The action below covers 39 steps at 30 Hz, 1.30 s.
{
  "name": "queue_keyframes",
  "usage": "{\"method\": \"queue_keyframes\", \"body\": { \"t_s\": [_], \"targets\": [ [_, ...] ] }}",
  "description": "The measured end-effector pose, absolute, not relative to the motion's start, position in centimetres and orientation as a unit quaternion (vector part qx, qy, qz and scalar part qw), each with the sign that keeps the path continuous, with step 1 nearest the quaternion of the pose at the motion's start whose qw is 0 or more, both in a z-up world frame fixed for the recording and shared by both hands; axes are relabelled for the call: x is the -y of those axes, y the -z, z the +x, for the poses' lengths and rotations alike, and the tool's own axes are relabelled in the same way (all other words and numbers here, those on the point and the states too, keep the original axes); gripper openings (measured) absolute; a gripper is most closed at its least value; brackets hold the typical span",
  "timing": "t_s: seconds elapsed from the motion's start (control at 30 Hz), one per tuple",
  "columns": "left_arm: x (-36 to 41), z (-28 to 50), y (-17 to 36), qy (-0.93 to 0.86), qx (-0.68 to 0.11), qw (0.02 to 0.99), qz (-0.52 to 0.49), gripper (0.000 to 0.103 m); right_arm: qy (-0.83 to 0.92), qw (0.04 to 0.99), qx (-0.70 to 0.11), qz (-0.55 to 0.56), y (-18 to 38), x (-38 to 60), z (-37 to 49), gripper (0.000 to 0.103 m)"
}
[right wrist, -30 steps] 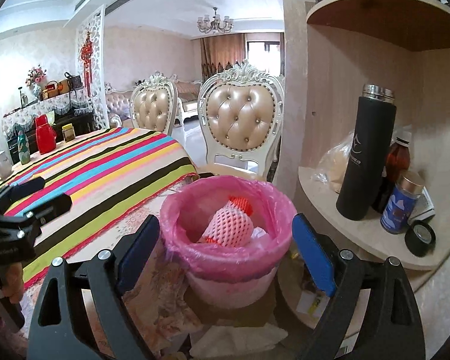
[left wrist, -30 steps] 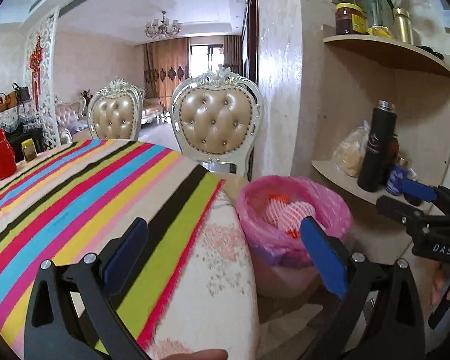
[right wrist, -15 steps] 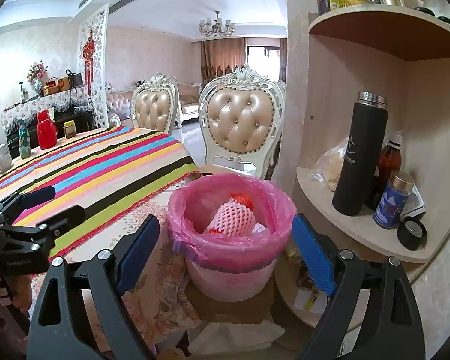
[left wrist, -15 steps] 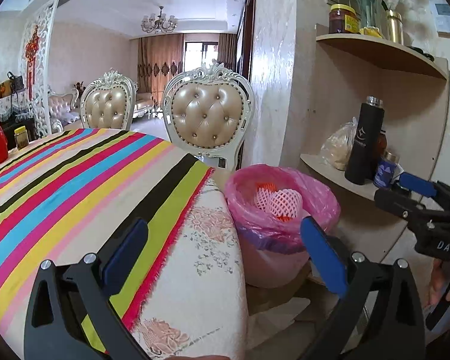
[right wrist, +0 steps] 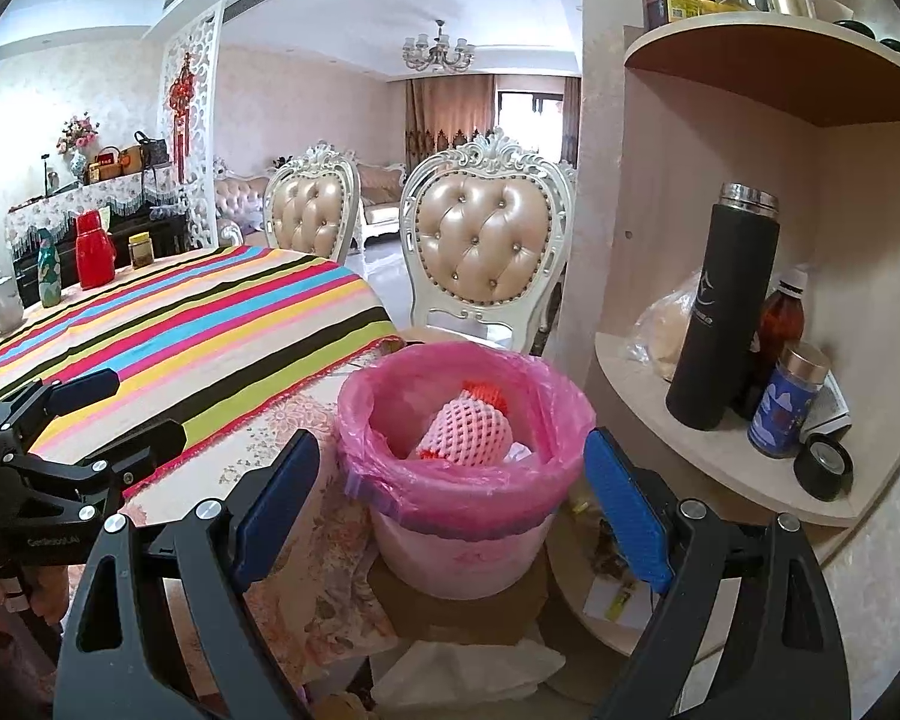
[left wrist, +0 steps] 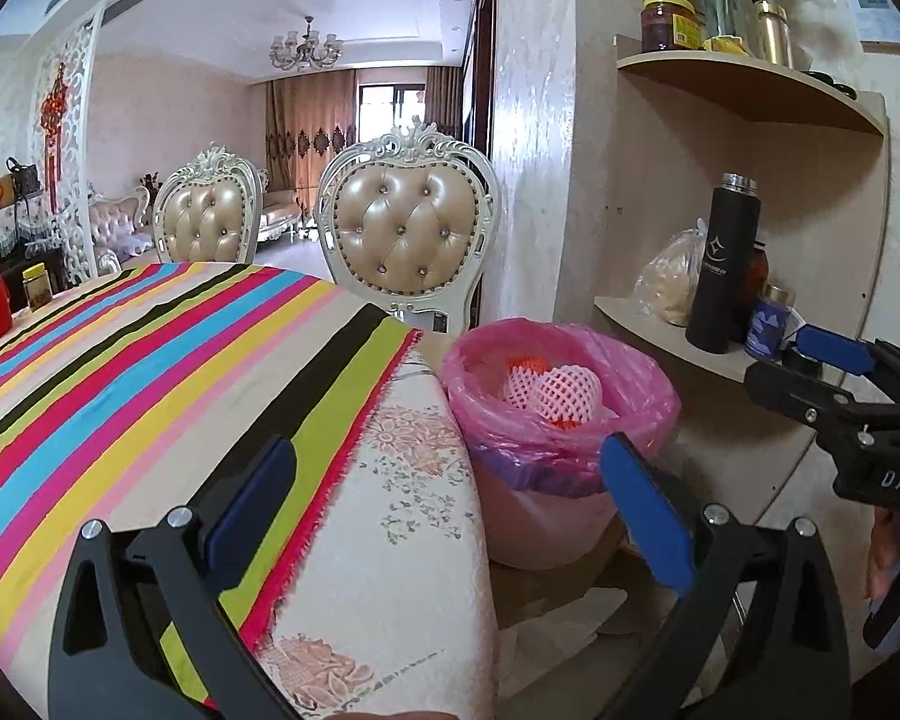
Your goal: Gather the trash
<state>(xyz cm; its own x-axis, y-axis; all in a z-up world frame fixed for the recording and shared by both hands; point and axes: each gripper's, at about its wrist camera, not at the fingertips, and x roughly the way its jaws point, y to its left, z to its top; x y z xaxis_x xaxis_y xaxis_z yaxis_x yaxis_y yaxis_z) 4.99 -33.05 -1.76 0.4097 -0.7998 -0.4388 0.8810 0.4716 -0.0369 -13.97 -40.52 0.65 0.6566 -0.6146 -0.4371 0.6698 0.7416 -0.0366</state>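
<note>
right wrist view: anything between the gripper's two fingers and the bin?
Nothing held. The right gripper is open, and the pink-lined bin itself sits in the gap between its fingers, a foam net inside. Right wrist view shows it.

Seen from the right wrist: bin (right wrist: 459,516) near centre, just right of the table (right wrist: 168,330) edge, foam net sleeves (right wrist: 465,429) inside. Behind the bin, one chair (right wrist: 486,240); left of that and farther, a second chair (right wrist: 312,210). Right of the bin, a shelf (right wrist: 708,456) with flask (right wrist: 723,306), bottle (right wrist: 780,324), jar (right wrist: 789,402) and tape roll (right wrist: 822,467); bag (right wrist: 669,324) behind the flask. On the table's far left, a jug (right wrist: 94,249).
</note>
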Motion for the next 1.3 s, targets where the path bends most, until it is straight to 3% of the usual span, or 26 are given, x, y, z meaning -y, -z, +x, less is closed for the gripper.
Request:
{"method": "queue_keyframes", "body": {
  "t_s": [1.3],
  "targets": [
    [34.2,4.8,3.5,0.522,-0.223,0.815,0.119,0.098,0.36,0.902,-0.225,0.082,0.4,41.4,-14.2,0.084]
  ]
}}
